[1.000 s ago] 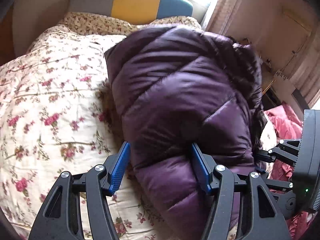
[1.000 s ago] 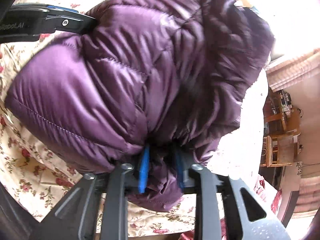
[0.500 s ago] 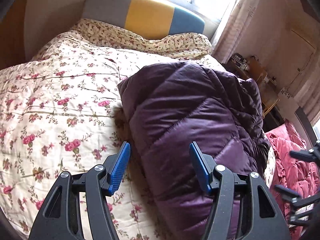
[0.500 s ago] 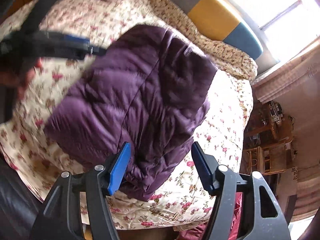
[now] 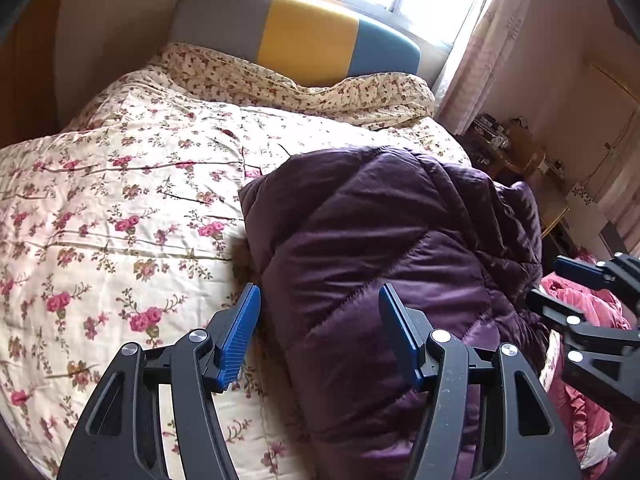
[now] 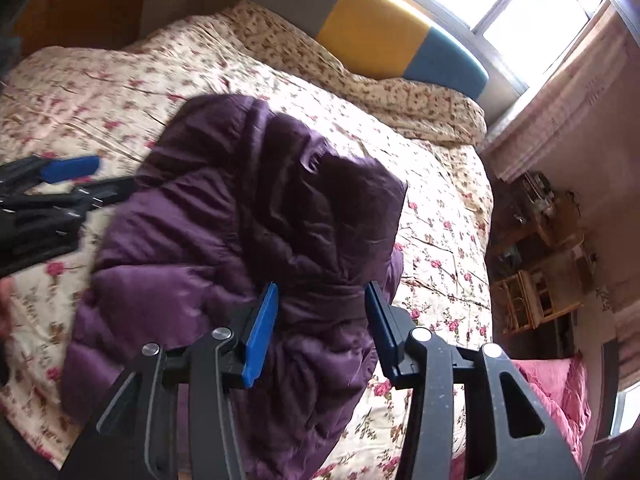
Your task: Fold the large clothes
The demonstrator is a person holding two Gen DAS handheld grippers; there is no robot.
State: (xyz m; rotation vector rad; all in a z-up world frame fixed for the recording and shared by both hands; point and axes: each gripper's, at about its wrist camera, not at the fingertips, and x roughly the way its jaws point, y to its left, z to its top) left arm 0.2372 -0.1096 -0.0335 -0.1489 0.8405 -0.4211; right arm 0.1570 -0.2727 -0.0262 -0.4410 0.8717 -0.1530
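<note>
A purple quilted down jacket (image 5: 384, 248) lies folded in a bundle on the floral bedspread (image 5: 112, 208). It also shows in the right wrist view (image 6: 240, 232). My left gripper (image 5: 318, 312) is open and empty, hovering above the jacket's near left edge. My right gripper (image 6: 322, 308) is open and empty, above the jacket's near right end. The left gripper shows at the left edge of the right wrist view (image 6: 68, 176), and the right gripper at the right edge of the left wrist view (image 5: 576, 280).
A grey, yellow and blue headboard (image 5: 296, 36) stands at the far end of the bed under a bright window. A pink-red garment (image 5: 588, 320) lies off the bed's right side. Wooden furniture (image 6: 536, 280) stands by the right wall.
My right gripper has let go of the jacket and opened. Both grippers have pulled back and up, and the jacket now rests on the bed.
</note>
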